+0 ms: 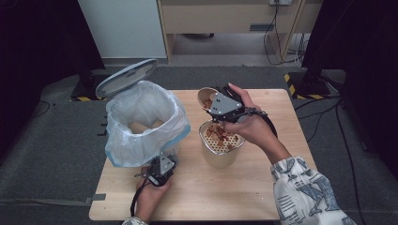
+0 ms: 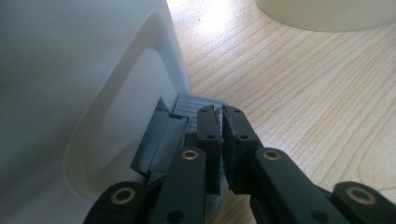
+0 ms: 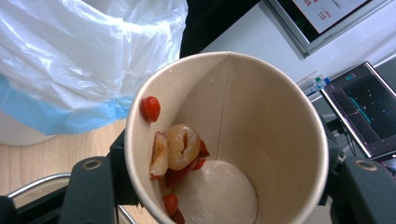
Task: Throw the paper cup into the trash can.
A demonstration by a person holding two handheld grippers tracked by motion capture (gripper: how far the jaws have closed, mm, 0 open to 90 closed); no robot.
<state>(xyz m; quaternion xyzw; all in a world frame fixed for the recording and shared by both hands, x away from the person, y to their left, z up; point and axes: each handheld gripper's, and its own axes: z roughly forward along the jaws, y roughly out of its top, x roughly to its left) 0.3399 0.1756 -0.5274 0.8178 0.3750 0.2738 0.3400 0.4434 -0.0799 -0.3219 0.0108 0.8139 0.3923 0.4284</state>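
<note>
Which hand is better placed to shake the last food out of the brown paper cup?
Right. The right gripper already holds the tilted brown paper cup over the beige strainer container; the left gripper is shut on the bin's grey pedal.

Wooden table (image 1: 263, 197) with bin (image 1: 141, 122), strainer pot (image 1: 219, 150)

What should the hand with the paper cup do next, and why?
Probably tip the paper cup a little further over the strainer pot. The right gripper holds it tilted there, yet several fruit pieces cling to its inner wall, so more tilt or a gentle shake may free them.
</note>
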